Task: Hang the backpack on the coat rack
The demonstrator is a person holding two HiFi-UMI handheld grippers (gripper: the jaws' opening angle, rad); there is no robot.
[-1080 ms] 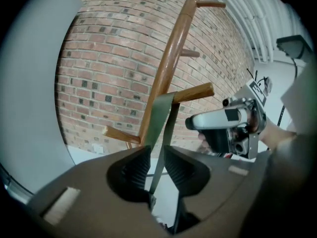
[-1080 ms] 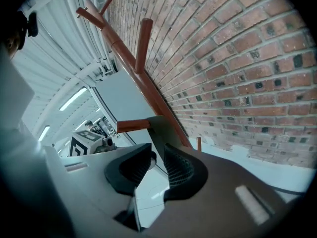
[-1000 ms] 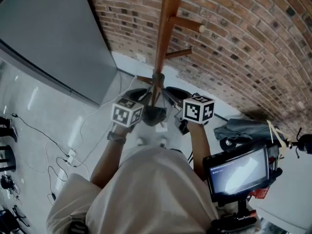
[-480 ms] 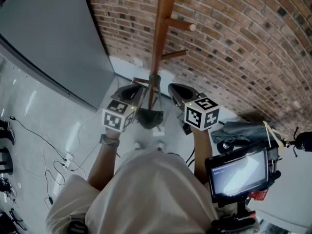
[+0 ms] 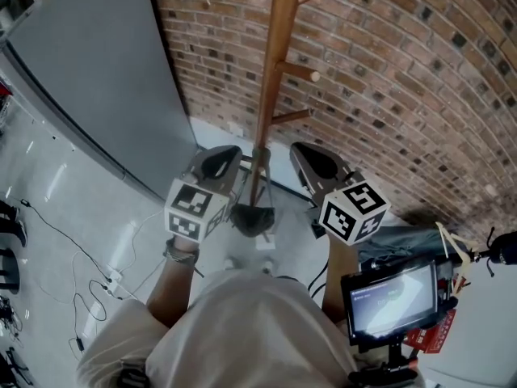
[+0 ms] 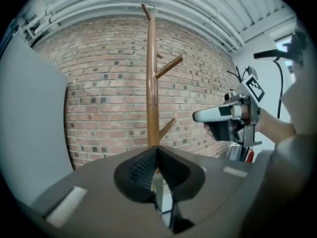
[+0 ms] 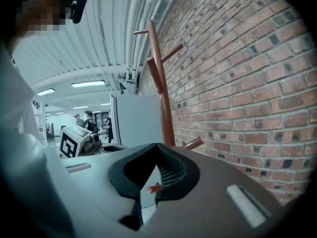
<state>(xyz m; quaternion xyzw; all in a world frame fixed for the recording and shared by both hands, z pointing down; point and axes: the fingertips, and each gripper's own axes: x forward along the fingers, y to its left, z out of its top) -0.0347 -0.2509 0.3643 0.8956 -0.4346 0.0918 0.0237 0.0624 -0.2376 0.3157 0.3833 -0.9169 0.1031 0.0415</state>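
The wooden coat rack (image 5: 271,79) stands against the brick wall, its pegs pointing right; it also fills the left gripper view (image 6: 152,83) and the right gripper view (image 7: 163,103). A small dark backpack (image 5: 253,217) hangs low in front of its pole, between my two grippers. My left gripper (image 5: 233,150) is left of the pole with its jaws shut. In its own view (image 6: 157,148) a thin dark strap drops from the closed tips. My right gripper (image 5: 296,147), right of the pole, is shut too, and a dark strap (image 7: 132,217) hangs below its tips (image 7: 157,145).
A tall grey panel (image 5: 89,71) stands at the left, and the brick wall (image 5: 404,71) runs behind the rack. Cables (image 5: 97,273) lie on the floor at the left. At lower right are a monitor on a stand (image 5: 392,293) and a grey bundle (image 5: 404,237). People (image 7: 89,123) stand far off.
Both grippers have risen beside the pole and rolled, so they look larger and closer to the head camera. More of the rack's upper pegs now shows.
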